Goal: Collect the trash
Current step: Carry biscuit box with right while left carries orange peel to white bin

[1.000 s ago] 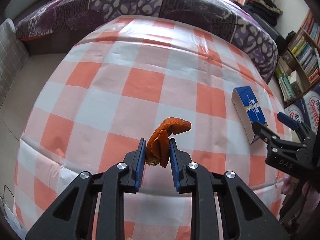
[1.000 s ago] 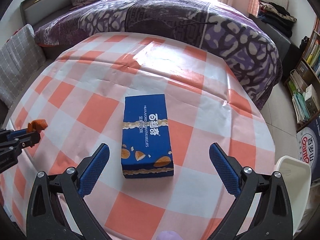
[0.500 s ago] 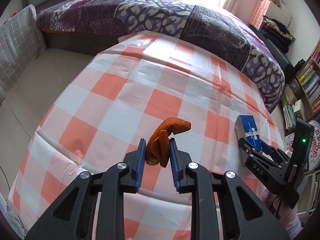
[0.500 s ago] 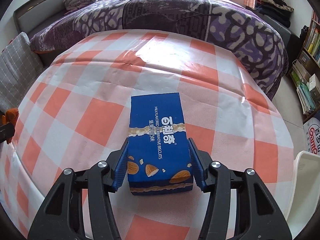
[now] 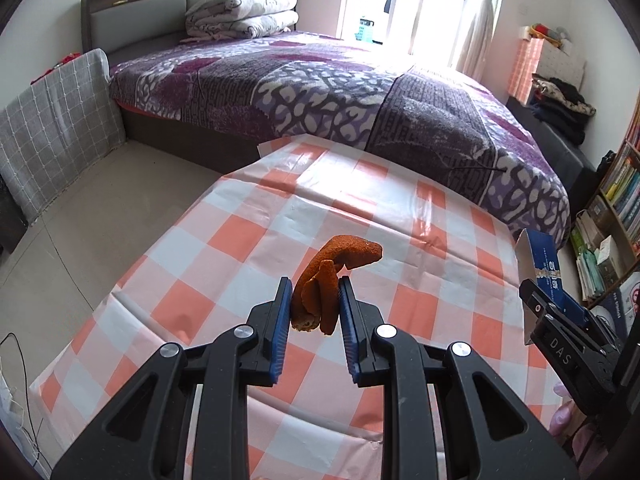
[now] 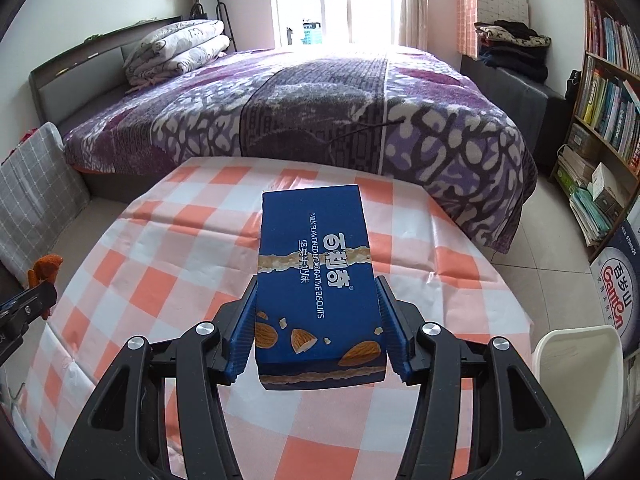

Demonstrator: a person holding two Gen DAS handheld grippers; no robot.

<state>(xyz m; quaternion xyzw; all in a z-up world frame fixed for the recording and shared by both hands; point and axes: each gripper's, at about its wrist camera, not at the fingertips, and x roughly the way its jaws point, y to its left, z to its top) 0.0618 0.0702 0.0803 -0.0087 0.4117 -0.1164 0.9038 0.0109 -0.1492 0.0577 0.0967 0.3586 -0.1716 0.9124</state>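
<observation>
Right fingers (image 6: 245,332) clamp biscuit box (image 6: 316,280) lengthwise (pointing away), left gripper (image 5: 314,300) pinching orange peel (image 5: 332,276).

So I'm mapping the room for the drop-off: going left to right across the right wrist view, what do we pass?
Orange peel in the left hand-held gripper → blue biscuit box in the right hand-held gripper → white bin → bookshelf.
</observation>
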